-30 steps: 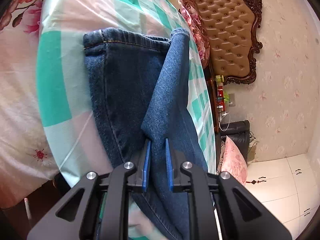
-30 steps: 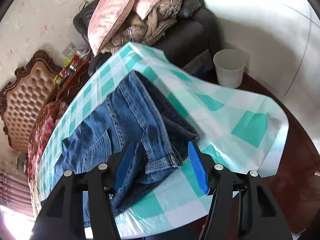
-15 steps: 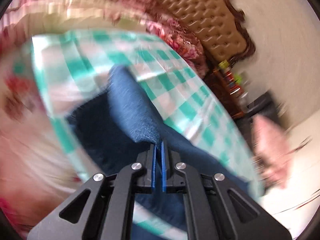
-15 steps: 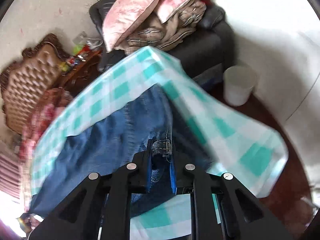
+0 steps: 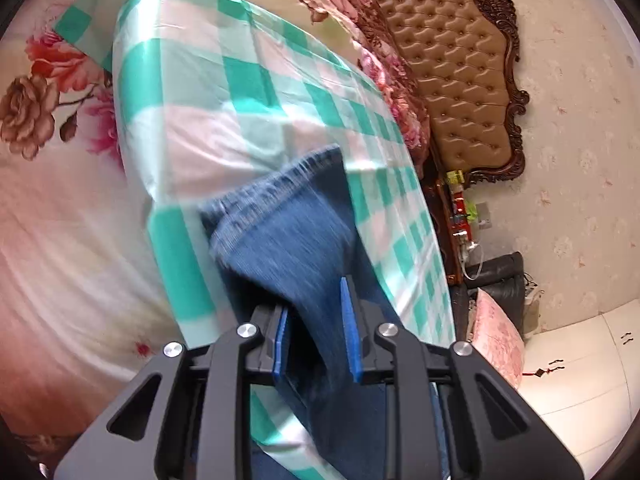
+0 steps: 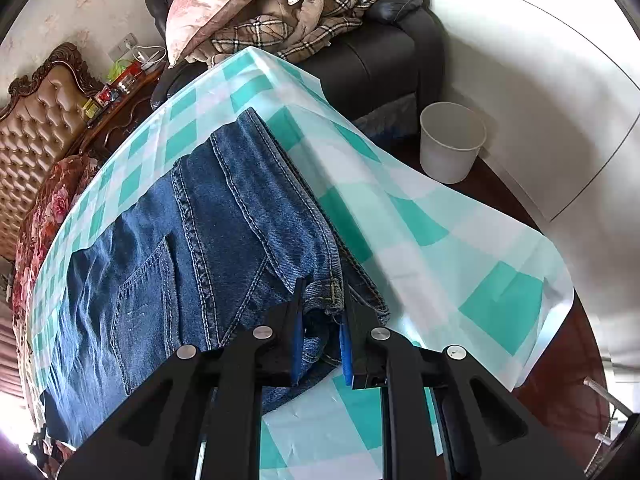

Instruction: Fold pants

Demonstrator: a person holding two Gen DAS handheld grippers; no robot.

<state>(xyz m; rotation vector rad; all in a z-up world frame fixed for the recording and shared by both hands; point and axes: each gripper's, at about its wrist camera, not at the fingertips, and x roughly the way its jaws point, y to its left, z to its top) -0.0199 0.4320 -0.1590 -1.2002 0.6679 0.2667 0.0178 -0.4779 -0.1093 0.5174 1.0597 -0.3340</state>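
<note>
Blue denim pants [image 6: 224,232] lie on a teal-and-white checked cloth [image 6: 420,248] spread over the bed. In the right wrist view my right gripper [image 6: 322,320] sits at the waistband corner [image 6: 326,294], its blue pads parted with the denim between them. In the left wrist view my left gripper [image 5: 316,328] has its jaws apart around a blurred fold of pant leg [image 5: 288,240], whose hem points away from me.
A tufted brown headboard [image 5: 460,72] and a floral bedsheet [image 5: 60,184] frame the cloth. A black sofa [image 6: 380,52] piled with pillows and plaid blankets stands beyond. A white bucket [image 6: 452,148] sits on the dark floor at the right.
Both grippers were shut on the denim half a second ago; now both have their jaws parted. The left view swung and the pant leg fold lies further along the cloth.
</note>
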